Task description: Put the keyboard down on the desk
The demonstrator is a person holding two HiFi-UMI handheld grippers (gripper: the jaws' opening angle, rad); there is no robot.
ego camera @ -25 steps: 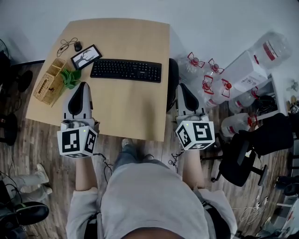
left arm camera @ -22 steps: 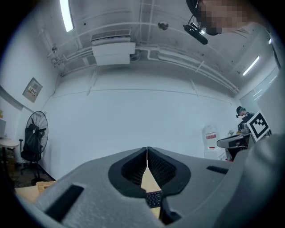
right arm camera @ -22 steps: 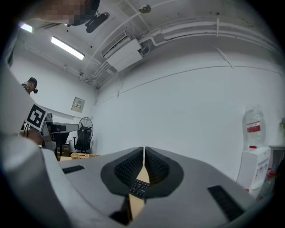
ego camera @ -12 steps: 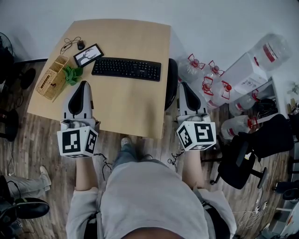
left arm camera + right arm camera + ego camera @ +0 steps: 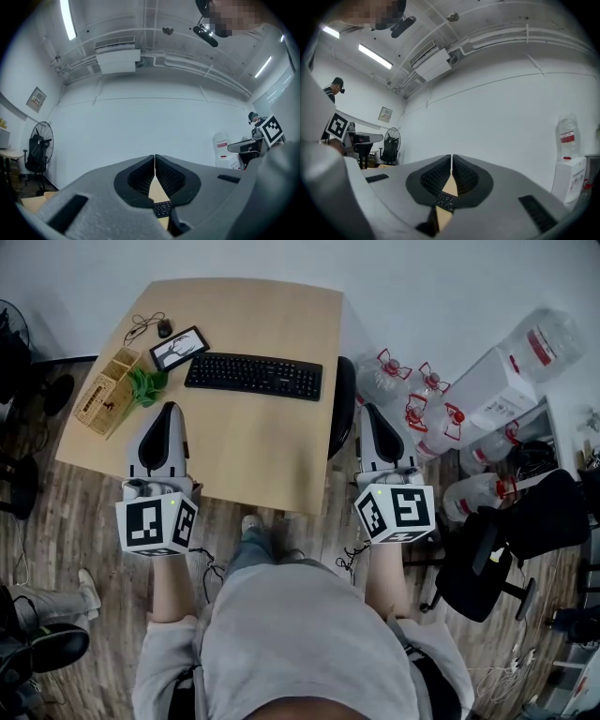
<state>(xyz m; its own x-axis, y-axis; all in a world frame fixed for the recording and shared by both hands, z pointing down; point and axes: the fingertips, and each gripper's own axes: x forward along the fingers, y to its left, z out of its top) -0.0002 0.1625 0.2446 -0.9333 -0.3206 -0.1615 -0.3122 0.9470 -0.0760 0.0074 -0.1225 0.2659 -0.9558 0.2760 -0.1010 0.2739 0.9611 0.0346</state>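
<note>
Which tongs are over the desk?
The left tongs; they sit above the wooden desk, while the right tongs hang past its right edge.

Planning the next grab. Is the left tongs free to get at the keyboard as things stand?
Probably yes. The left tongs, shut and empty, hangs over the desk with only bare wood between it and the keyboard. It would need to open first.
</note>
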